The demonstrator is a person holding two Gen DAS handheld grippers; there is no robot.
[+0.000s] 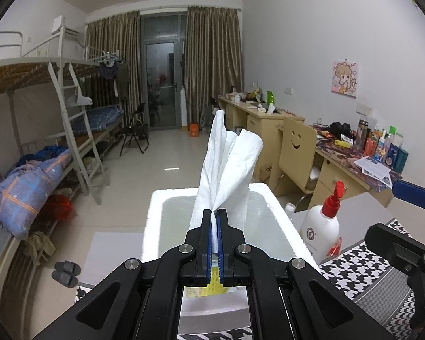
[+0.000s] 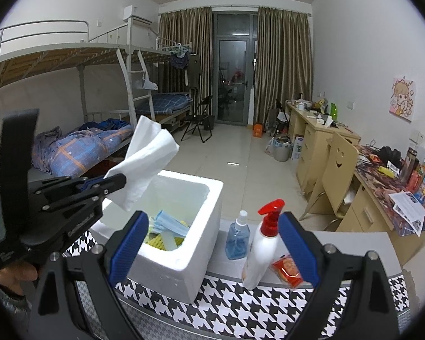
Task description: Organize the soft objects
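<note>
My left gripper (image 1: pixel 215 212) is shut on a white tissue (image 1: pixel 229 164), which stands up from the jaws above the white foam box (image 1: pixel 155 206). In the right wrist view the left gripper (image 2: pixel 119 180) holds the tissue (image 2: pixel 147 161) over the box's left rim (image 2: pixel 212 187). Inside the box lie a blue face mask (image 2: pixel 167 222) and a yellow sponge (image 2: pixel 158 240). My right gripper (image 2: pixel 212 243) is open and empty, low over the table in front of the box.
A white pump bottle with a red top (image 2: pixel 262 243), a blue spray bottle (image 2: pixel 238 239) and a red snack packet (image 2: pixel 287 270) stand right of the box on the houndstooth tablecloth (image 2: pixel 240 306). Bunk beds (image 2: pixel 85 141) are left, desks and a chair (image 2: pixel 337 164) right.
</note>
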